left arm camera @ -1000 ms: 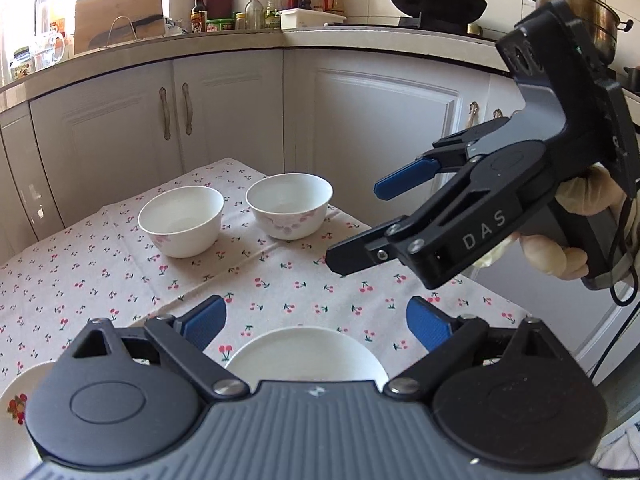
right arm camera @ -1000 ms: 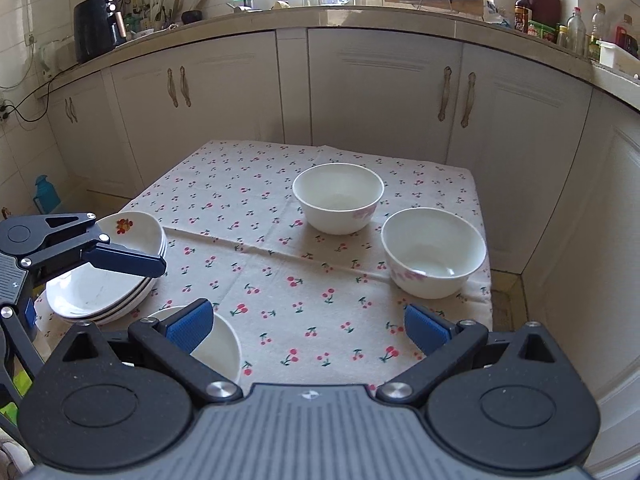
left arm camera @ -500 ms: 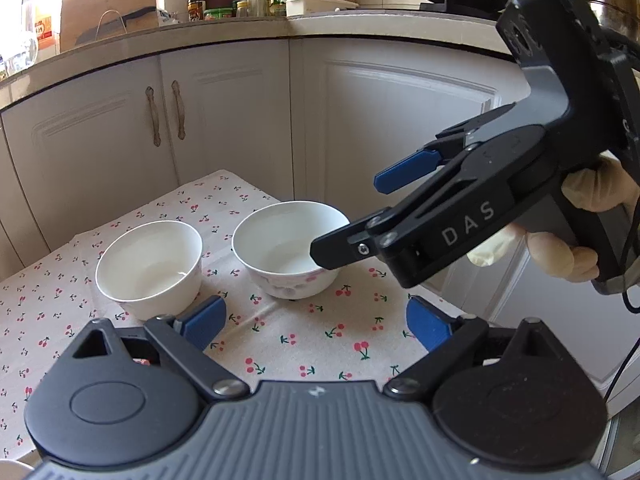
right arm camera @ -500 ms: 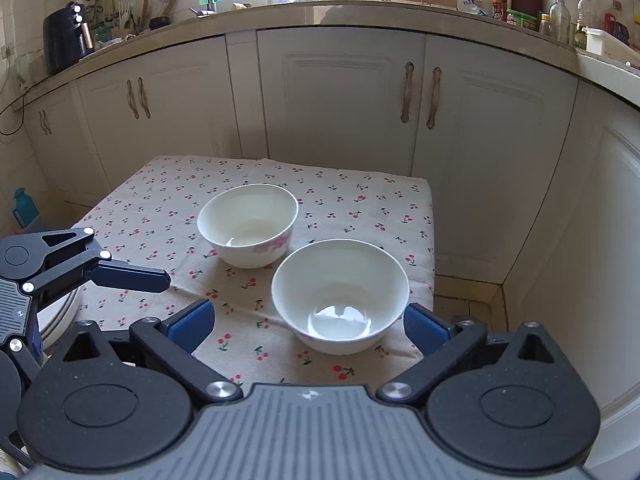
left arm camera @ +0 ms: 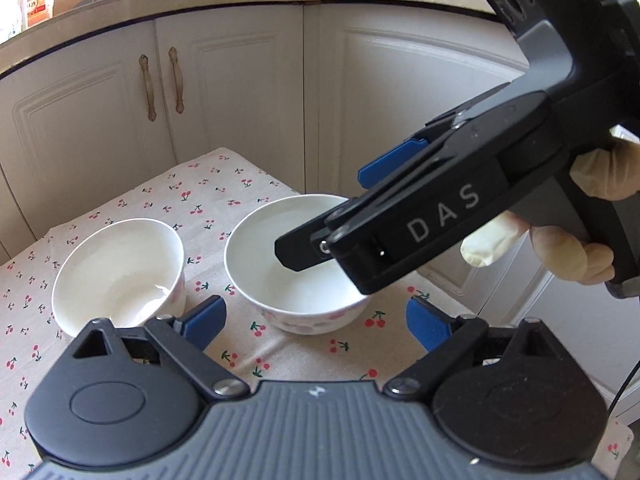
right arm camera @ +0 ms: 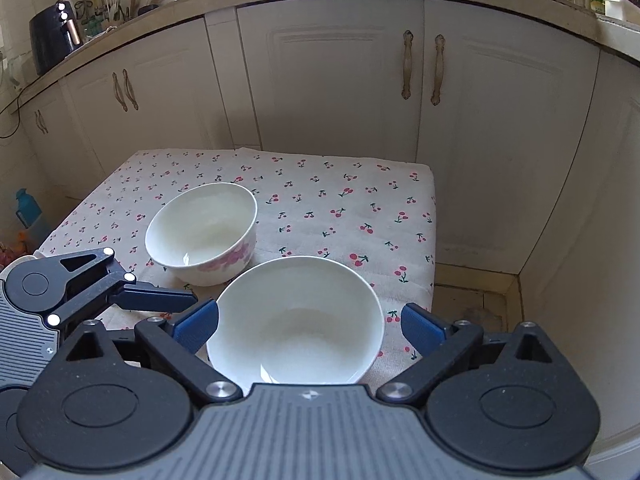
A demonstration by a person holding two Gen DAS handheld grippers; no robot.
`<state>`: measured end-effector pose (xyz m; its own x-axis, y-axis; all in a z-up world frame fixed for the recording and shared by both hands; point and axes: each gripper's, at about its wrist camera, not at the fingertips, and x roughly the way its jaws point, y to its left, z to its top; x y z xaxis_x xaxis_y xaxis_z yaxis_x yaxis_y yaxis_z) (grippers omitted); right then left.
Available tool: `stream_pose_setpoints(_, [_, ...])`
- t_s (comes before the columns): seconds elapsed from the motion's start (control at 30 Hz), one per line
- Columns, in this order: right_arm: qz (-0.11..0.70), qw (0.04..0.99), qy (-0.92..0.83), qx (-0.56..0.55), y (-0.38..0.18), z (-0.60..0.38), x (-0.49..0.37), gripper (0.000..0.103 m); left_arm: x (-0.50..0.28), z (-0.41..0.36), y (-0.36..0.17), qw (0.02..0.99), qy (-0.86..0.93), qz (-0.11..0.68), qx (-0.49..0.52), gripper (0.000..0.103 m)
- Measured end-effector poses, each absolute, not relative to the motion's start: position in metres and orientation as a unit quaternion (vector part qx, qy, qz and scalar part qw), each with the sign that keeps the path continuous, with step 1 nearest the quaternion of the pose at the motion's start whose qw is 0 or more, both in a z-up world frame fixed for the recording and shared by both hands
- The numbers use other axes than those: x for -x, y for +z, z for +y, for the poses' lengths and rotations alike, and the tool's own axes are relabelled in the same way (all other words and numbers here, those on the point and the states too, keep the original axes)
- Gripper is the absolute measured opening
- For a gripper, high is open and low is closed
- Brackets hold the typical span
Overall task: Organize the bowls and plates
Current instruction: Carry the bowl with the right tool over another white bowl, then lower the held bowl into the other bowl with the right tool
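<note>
Two white bowls with pink flowers stand side by side on the cherry-print tablecloth. The nearer bowl lies between the blue pads of my right gripper. Its jaws are closing, and a gap still shows at the right pad. The other bowl stands just beyond it to the left. In the left wrist view my left gripper is open and empty, just short of the right-hand bowl. My right gripper hangs over that bowl from the right. The second bowl is left of it.
White cabinet doors stand close behind the table. The table's right edge drops to the floor. A blue bottle stands on the floor at the left. A gloved hand holds the right gripper.
Both grippers moved forward and down toward the bowls. The plates slid out of view. The right gripper now straddles the nearer bowl, with its jaws a little narrower.
</note>
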<state>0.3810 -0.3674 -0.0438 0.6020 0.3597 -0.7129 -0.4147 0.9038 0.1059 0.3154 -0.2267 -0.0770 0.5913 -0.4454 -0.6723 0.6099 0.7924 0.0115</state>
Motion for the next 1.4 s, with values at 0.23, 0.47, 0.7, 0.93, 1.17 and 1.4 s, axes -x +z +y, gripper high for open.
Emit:
stream_pose_setpoints(0.23, [0.399,0.888,0.227,0.029,-0.055,-0.371,-0.395,0.091,-0.324,-0.234,-0.083,0.881,-0.295,0.348,-0.130,0.095])
stream_pose_setpoints(0.47, [0.404,0.882,0.242,0.019,-0.061,-0.376,-0.398,0.085,-0.333,-0.234,-0.079,0.878,-0.307,0.350,-0.112,0.094])
stream_pose_setpoints(0.7, [0.405,0.879,0.251,0.008,-0.062,-0.376,-0.400,0.083,-0.336,-0.232,-0.080,0.880,-0.308,0.345,-0.108,0.092])
stream_pose_setpoints(0.93, [0.407,0.879,0.248,0.005,-0.062,-0.375,-0.400,0.083,-0.336,-0.232,-0.080,0.880,-0.308,0.345,-0.108,0.092])
stream_pose_setpoints(1.17, [0.413,0.878,0.242,-0.004,-0.062,-0.376,-0.401,0.083,-0.335,-0.232,-0.079,0.880,-0.308,0.344,-0.111,0.092])
stream_pose_setpoints(1.4, [0.416,0.878,0.235,-0.015,-0.057,-0.376,-0.397,0.083,-0.330,-0.229,-0.071,0.883,-0.313,0.332,-0.113,0.092])
